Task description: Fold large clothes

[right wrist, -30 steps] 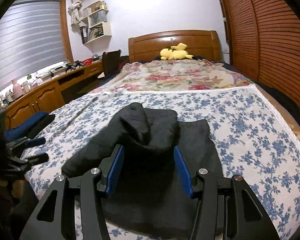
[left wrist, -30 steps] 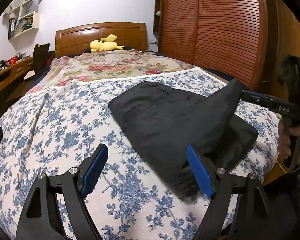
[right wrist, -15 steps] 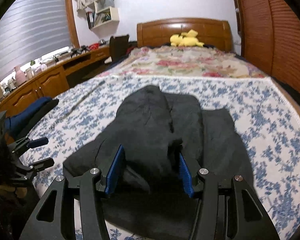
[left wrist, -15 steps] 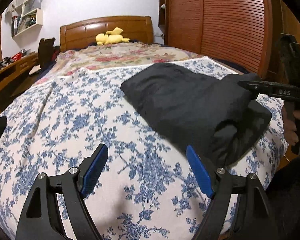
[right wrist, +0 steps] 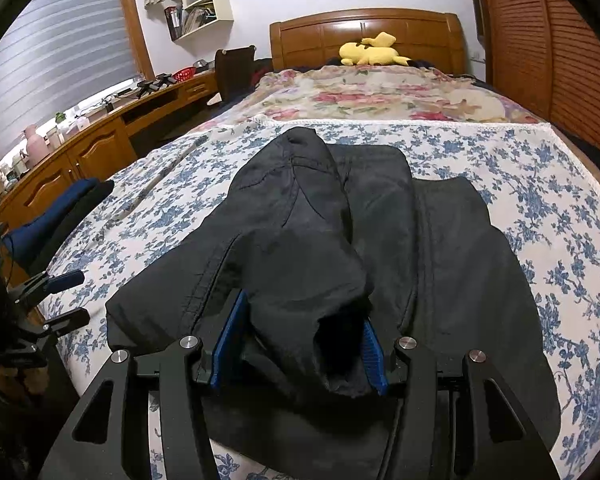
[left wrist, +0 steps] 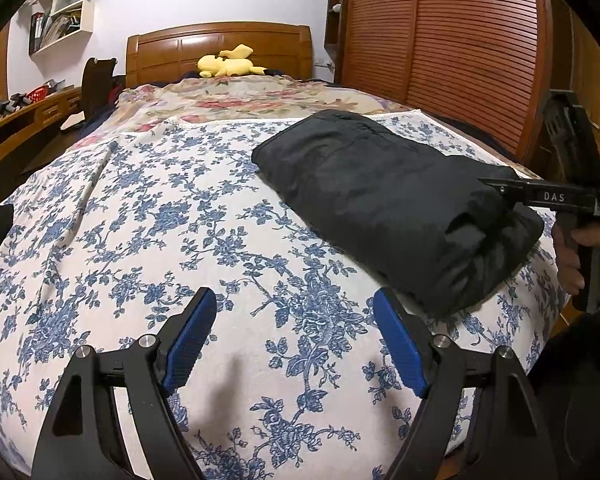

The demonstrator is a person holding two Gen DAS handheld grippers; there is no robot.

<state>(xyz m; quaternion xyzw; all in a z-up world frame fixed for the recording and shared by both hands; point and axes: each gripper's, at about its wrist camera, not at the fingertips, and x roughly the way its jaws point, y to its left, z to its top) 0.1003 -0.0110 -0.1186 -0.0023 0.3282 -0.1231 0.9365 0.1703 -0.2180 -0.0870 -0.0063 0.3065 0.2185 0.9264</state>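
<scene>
- Black garment (right wrist: 332,248) lies folded on my blue-flowered bedspread (left wrist: 148,240).
- Right gripper (right wrist: 298,350) grasps a bunched fold, jaws closing on it.
- Left gripper (left wrist: 296,344) hangs released above bare bedspread.

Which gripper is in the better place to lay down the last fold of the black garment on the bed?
The right gripper: a bunched fold of the black fabric garment sits between its closing jaws. The left gripper is open over the bare blue floral bedsheet, beside the garment.

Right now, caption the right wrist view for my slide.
Right gripper closing around a fold of the black garment on the floral bed.
</scene>
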